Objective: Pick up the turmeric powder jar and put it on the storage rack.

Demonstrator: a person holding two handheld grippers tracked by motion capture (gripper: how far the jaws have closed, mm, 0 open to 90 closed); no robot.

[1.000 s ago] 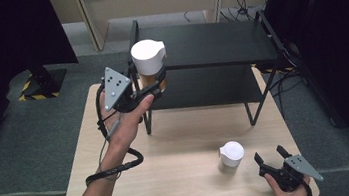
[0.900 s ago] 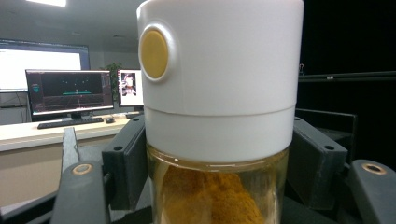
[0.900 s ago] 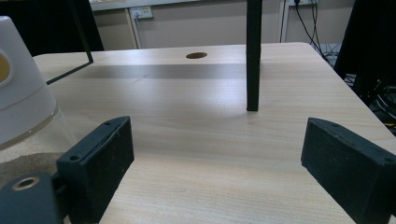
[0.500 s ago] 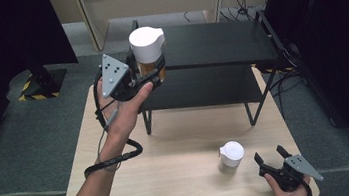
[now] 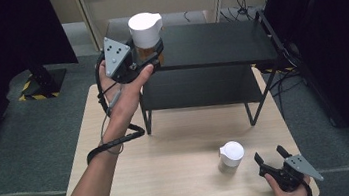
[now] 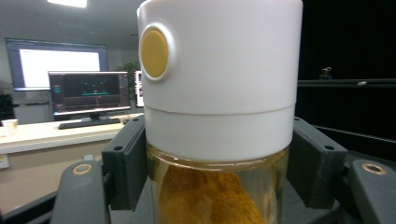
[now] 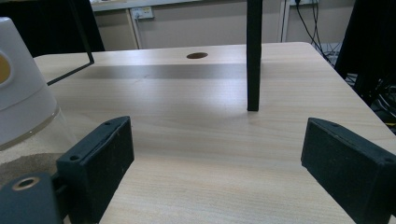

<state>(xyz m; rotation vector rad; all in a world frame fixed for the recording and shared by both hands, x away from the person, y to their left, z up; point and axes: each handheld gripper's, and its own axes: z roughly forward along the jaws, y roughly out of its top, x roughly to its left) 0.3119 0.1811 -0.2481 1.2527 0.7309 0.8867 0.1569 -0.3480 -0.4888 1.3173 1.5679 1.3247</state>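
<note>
My left gripper (image 5: pixel 149 55) is shut on a glass jar (image 5: pixel 145 33) with a white lid and orange-yellow powder inside, held at the left end of the black shelf's top (image 5: pixel 216 45). In the left gripper view the jar (image 6: pixel 219 93) stands upright between both pads (image 6: pixel 123 168), its lid bearing a round yellow button. A second white-lidded jar (image 5: pixel 231 156) stands on the wooden table (image 5: pixel 171 169) near the front right. My right gripper (image 5: pixel 272 160) rests open just right of it; in the right gripper view that jar (image 7: pixel 21 93) sits beyond the left jaw, outside the gap.
The black two-level shelf stands across the back of the table, its thin leg (image 7: pixel 253 56) ahead of my right gripper. The table's right edge lies close to my right hand (image 5: pixel 287 192). A cable (image 5: pixel 112 143) trails along the left forearm. Dark curtains flank both sides.
My left gripper has carried the jar up and away from the person, from in front of the shelf to the level of its top. The right gripper and second jar stayed still.
</note>
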